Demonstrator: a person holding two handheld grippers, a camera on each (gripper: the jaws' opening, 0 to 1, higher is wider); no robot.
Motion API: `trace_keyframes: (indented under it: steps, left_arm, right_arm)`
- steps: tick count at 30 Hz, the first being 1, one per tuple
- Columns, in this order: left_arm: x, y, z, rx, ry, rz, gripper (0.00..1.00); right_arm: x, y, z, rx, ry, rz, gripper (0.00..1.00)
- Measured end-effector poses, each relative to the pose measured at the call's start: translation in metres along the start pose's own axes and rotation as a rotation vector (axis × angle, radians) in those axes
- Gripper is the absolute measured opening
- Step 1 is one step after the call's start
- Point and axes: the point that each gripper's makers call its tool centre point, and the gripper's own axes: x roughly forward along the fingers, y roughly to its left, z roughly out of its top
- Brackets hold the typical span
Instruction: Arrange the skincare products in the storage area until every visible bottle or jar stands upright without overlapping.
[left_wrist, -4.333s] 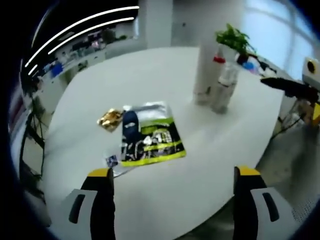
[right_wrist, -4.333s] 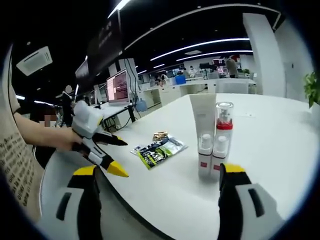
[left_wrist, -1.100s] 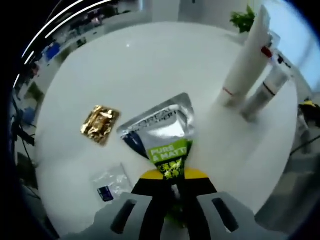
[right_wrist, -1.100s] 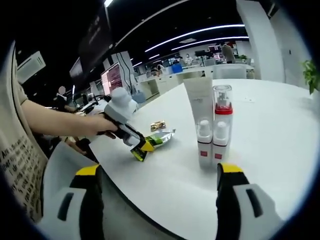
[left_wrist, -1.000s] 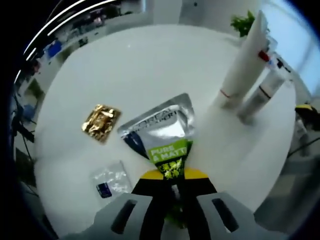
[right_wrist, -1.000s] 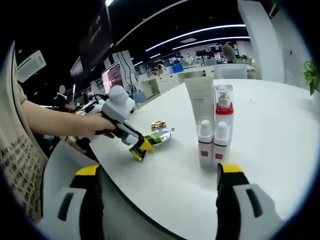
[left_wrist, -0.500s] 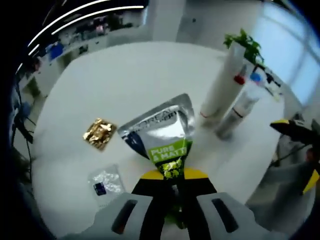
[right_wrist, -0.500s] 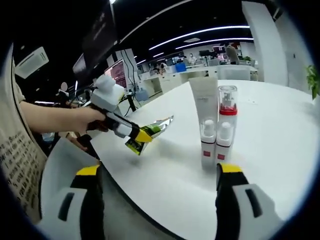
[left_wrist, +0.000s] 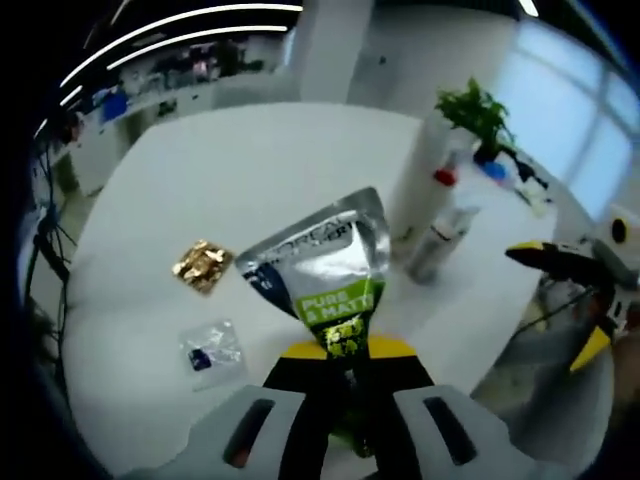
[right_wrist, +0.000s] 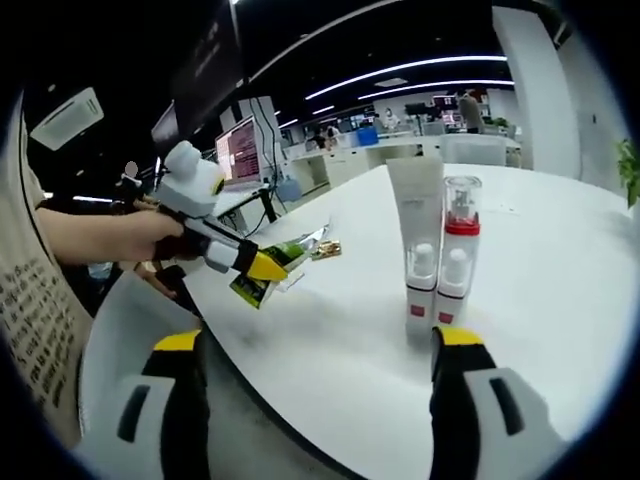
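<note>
My left gripper is shut on the bottom edge of a silver and green pouch, holding it up above the white table. In the right gripper view the same left gripper holds the pouch clear of the tabletop, a person's hand behind it. A tall white tube and a clear bottle with a red collar stand upright together, with two small white bottles in front. My right gripper is open and holds nothing, near the table's edge.
A gold sachet and a small clear sachet lie flat on the table. A potted plant stands behind the tube and bottle. The right gripper shows past the table edge. Office desks and monitors lie beyond.
My left gripper, open over the flat pouch 4.3 s ago, has shut on it and lifted it off the table, higher over the last second. The right gripper stays open.
</note>
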Motion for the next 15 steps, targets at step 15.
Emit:
trace_keyframes:
  steps: [15]
  left_arm:
    - [-0.043, -0.039, 0.008, -0.009, -0.132, -0.088, 0.06]
  right_arm:
    - [0.002, 0.016, 0.022, 0.081, -0.078, 0.025, 0.86]
